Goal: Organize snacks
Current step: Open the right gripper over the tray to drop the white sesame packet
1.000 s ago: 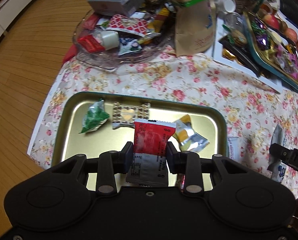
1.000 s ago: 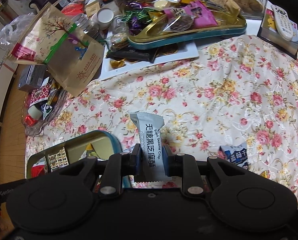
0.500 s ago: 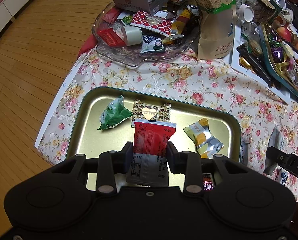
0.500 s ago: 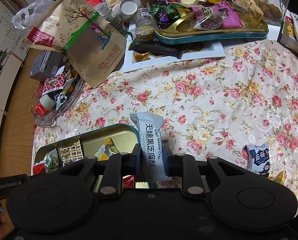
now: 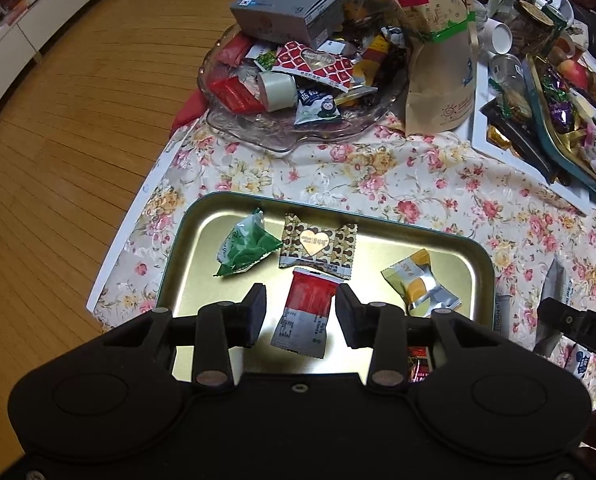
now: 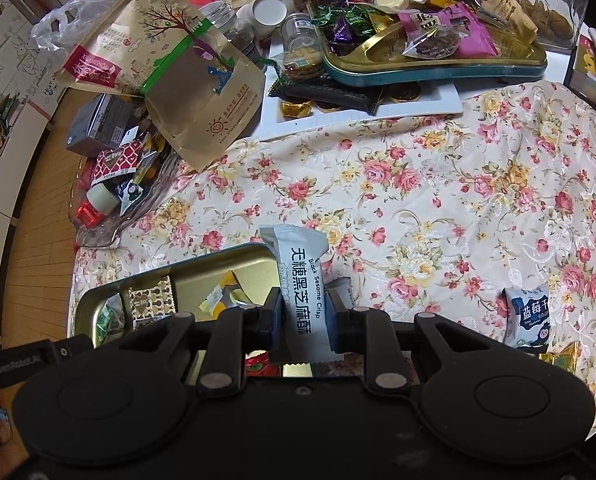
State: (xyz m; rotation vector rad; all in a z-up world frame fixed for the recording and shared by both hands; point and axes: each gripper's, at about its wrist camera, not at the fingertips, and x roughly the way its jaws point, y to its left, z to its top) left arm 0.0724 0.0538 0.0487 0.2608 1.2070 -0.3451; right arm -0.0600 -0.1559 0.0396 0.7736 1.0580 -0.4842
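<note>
A gold tray (image 5: 202, 224) with a green rim lies on the floral cloth. In it are a green packet (image 5: 246, 248), a brown heart-print packet (image 5: 318, 246), a yellow-silver packet (image 5: 420, 282) and a red-and-silver packet (image 5: 308, 312). My left gripper (image 5: 300, 314) is open above the tray, its fingers on either side of the red-and-silver packet, not touching it. My right gripper (image 6: 304, 316) is shut on a white black-sesame-crisp packet (image 6: 300, 280), held upright just above the tray's right corner (image 6: 258, 250).
A glass dish (image 5: 298, 136) piled with snacks and a grey box (image 5: 286, 8) stands beyond the tray. A brown paper bag (image 5: 438, 48) stands beside it. A second full tray (image 6: 438, 68) on a white board sits at the back. A blue-and-white packet (image 6: 528, 316) lies on the cloth at right.
My left gripper has opened and let go of the red-and-silver packet, which now lies in the tray. The right gripper, still holding its white packet, has moved closer to the tray.
</note>
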